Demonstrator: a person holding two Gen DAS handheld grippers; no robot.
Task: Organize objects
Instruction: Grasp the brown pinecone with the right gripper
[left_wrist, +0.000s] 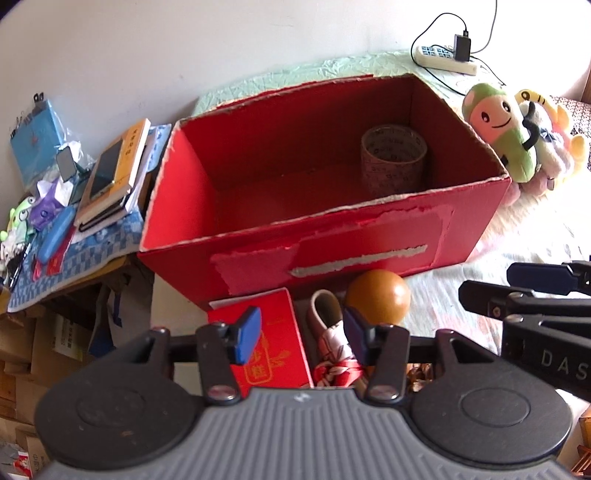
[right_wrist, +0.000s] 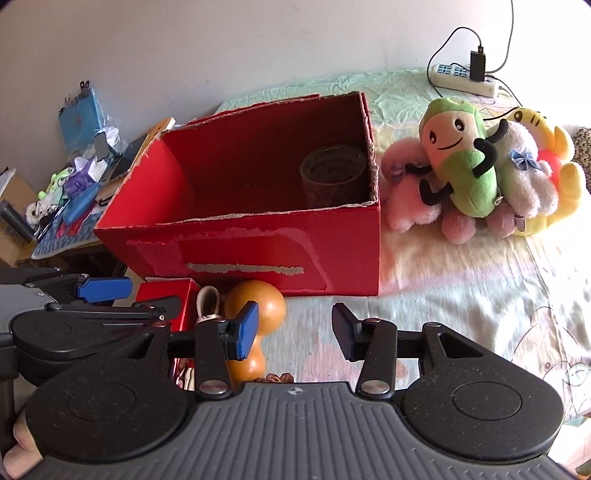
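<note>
Your left gripper (left_wrist: 301, 338) tilts down, jaws spread and empty, over a flat red booklet (left_wrist: 275, 343) and a patterned little shoe (left_wrist: 332, 332). Your right gripper (right_wrist: 295, 332), also spread and empty, hangs beside an orange-brown gourd (right_wrist: 258, 314). Behind them an open red cardboard box (right_wrist: 332, 254) sits on the pale bedsheet (right_wrist: 461, 295), holding a tape roll (left_wrist: 393, 155).

Red box (left_wrist: 325, 236), orange gourd (left_wrist: 378, 297), green plush (right_wrist: 461, 166), blue-checked cloth (left_wrist: 92, 254).

Tape roll (left_wrist: 393, 157) half hidden behind red box (left_wrist: 332, 236) wall, gourd (right_wrist: 255, 314) btm blocked by right gripper (right_wrist: 293, 334), print on tape unreadable.
</note>
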